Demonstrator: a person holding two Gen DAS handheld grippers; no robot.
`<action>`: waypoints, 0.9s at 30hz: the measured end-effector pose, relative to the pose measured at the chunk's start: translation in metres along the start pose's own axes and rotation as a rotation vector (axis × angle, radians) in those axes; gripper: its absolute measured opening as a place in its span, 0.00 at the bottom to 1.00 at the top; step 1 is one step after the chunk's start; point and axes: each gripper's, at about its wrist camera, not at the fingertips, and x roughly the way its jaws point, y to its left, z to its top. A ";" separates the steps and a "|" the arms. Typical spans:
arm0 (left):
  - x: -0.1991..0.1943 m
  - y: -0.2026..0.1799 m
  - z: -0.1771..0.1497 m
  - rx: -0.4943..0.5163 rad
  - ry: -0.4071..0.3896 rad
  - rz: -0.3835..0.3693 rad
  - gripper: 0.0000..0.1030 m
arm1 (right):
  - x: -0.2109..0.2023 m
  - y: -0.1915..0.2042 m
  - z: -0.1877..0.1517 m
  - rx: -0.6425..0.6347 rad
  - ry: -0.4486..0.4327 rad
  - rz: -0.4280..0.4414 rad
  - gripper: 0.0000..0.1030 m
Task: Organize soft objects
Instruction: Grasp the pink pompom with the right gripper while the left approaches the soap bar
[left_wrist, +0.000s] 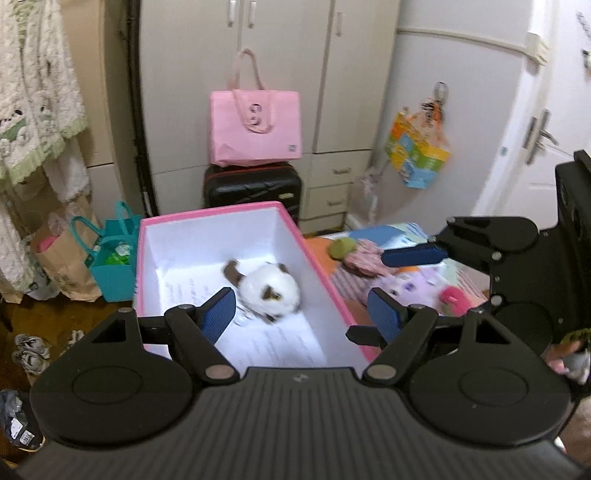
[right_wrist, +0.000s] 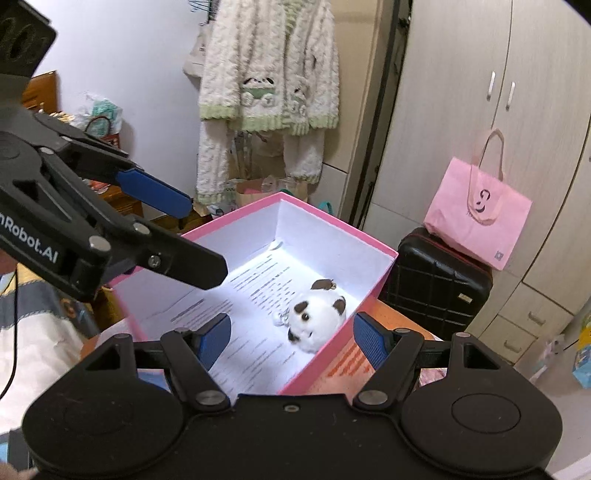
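A pink box (left_wrist: 314, 254) with a white inside stands open; it also shows in the right wrist view (right_wrist: 384, 275). A white and brown plush toy (left_wrist: 267, 291) lies on printed paper inside it, seen too in the right wrist view (right_wrist: 317, 319). My left gripper (left_wrist: 303, 312) is open and empty, above the box's near end. My right gripper (right_wrist: 291, 338) is open and empty, over the box beside the toy. On the bed right of the box lie a green ball (left_wrist: 341, 246), a pink patterned cloth (left_wrist: 364, 254), a purple plush (left_wrist: 417, 286) and a pink toy (left_wrist: 454, 299).
A black suitcase (left_wrist: 253, 192) with a pink tote bag (left_wrist: 255, 127) stands behind the box, before a wardrobe (left_wrist: 280, 55). A teal bag (left_wrist: 112, 258) and a paper bag (left_wrist: 61, 258) stand on the floor at left. A fluffy white garment (right_wrist: 269, 81) hangs on the wall.
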 end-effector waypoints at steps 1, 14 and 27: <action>-0.004 -0.005 -0.002 0.005 0.001 -0.010 0.76 | -0.008 0.001 -0.003 -0.005 -0.004 0.001 0.75; -0.029 -0.082 -0.036 0.167 0.002 -0.123 0.76 | -0.116 -0.028 -0.093 0.065 -0.083 -0.088 0.75; 0.050 -0.138 -0.066 0.217 0.099 -0.223 0.76 | -0.098 -0.060 -0.166 0.160 -0.050 -0.074 0.75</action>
